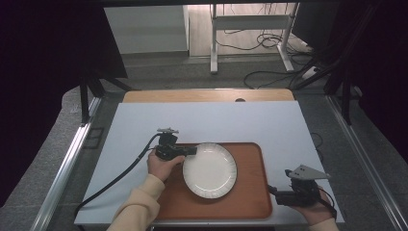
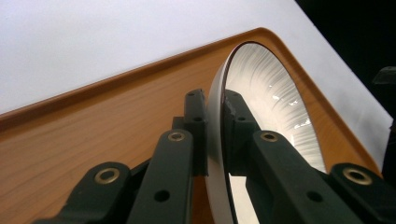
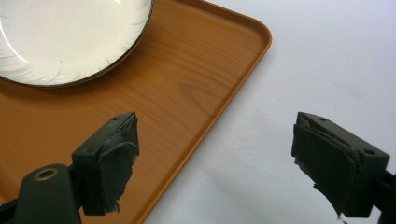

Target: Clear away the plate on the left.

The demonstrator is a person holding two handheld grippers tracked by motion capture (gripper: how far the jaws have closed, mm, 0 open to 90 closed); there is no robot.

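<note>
**Left hand-held gripper clamped on plate rim; right one wide apart at the bench's near edge**

Nearest, at the near right of the bench [image 1: 207, 120], the right hand-held gripper [image 1: 273, 191] sits in the person's right hand [image 1: 315, 210], just off the right edge of the tray [image 1: 250, 197]. It points left toward the tray. In the right gripper view its two black jaws stand wide apart with nothing between them; one jaw is over the tray's wood-grain surface, the other over the pale bench top, and the tray's rounded corner [image 3: 261, 32] lies between and beyond them. The padding on both jaws looks worn and ragged.

A little farther in, the person's left hand [image 1: 163, 166], in a cream sleeve [image 1: 137, 207], holds the left hand-held gripper [image 1: 194, 150] at the tray's left side. Its jaws are closed on the left far rim of the white plate [image 1: 210, 170]. The left gripper view shows this close up: one jaw on each face of the plate's rim [image 2: 215, 140], pressed against it. A black cable [image 1: 115, 180] trails from this gripper toward the near left edge of the bench.

The plate lies on the brown tray, left of its middle, with fine ribbed lines round its border. Whether its gripped edge is lifted off the tray I cannot tell.

Farther off, a strip of bare wood [image 1: 207, 95] runs along the bench's far edge. Beyond it is a grey floor [image 1: 192, 72] with loose cables and the white legs of a stand [image 1: 214, 48].
</note>
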